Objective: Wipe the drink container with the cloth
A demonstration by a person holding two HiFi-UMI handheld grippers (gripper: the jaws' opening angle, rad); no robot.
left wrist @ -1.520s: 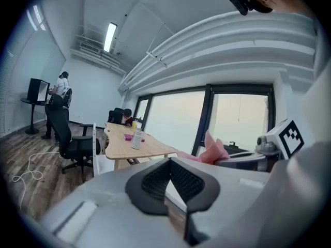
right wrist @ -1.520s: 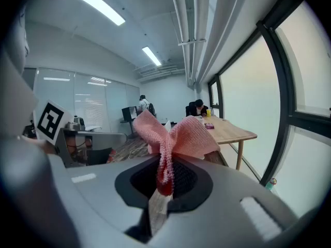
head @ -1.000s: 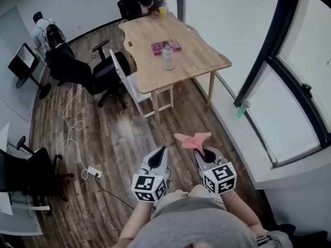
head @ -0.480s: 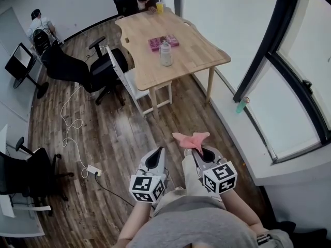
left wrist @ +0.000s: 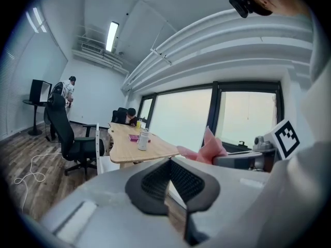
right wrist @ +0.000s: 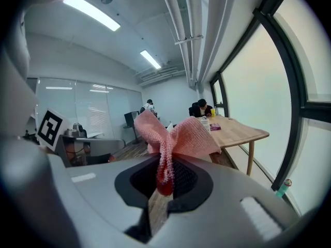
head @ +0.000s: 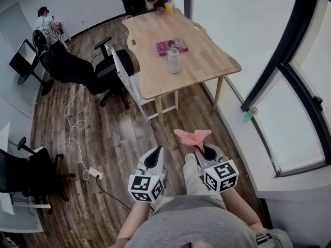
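Observation:
The drink container (head: 174, 61), a clear bottle with a white cap, stands on the wooden table (head: 207, 61) far ahead; it also shows small in the left gripper view (left wrist: 143, 138). My right gripper (head: 199, 148) is shut on a pink cloth (head: 192, 137), which fans out above the jaws in the right gripper view (right wrist: 176, 133). My left gripper (head: 159, 152) is beside it at waist height, shut with nothing between its pads (left wrist: 155, 180). Both grippers are well short of the table. The cloth (left wrist: 209, 149) also shows in the left gripper view.
A pink box (head: 175, 46) and an orange drink (head: 169, 8) are on the table. A white chair (head: 129, 81) and black office chairs (head: 106, 68) stand at its left side. A cable and power strip (head: 94, 172) lie on the floor. A window sill (head: 248, 112) runs along the right.
The table and bottle have shifted a little to the right and lower in the head view. Both grippers keep the same pose, with the cloth still held.

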